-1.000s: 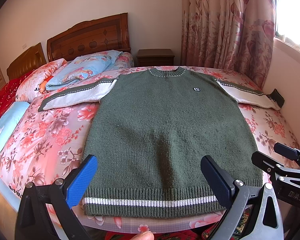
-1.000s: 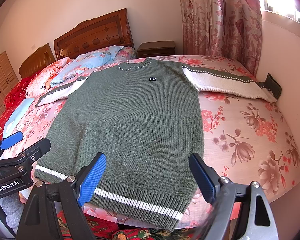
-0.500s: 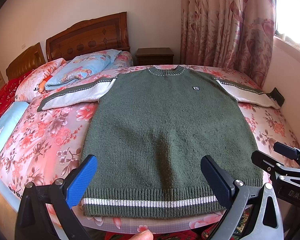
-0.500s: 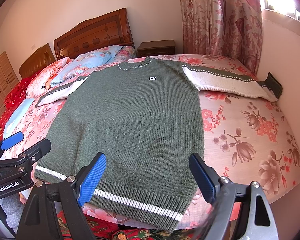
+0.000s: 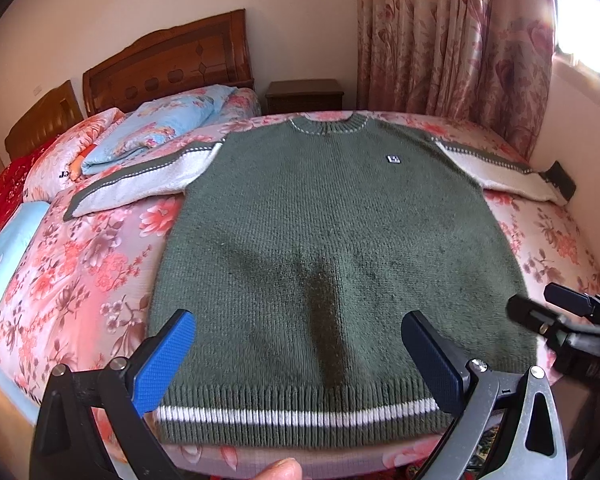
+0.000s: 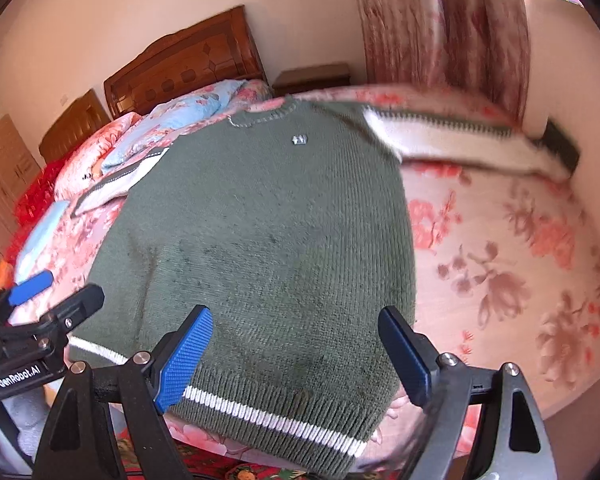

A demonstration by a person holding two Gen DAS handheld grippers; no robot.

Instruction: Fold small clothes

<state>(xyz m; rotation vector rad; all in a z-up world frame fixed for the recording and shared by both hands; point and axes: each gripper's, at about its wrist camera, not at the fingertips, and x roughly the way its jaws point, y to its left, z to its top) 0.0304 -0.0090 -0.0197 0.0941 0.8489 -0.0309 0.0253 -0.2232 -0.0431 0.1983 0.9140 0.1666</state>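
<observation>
Two grippers, left gripper and right gripper, gape wide and empty over the sweater spread flat on the bed. Soft, floppy knit; pinch the ribbed hem's corners.

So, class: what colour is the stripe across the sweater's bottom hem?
White, on the green sweater; the stripe shows best in the left wrist view.

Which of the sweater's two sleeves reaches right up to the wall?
The sleeve on the curtain side of the green sweater: its dark cuff ends by the wall. The other sleeve ends on the floral bedspread, near the pillows.
</observation>
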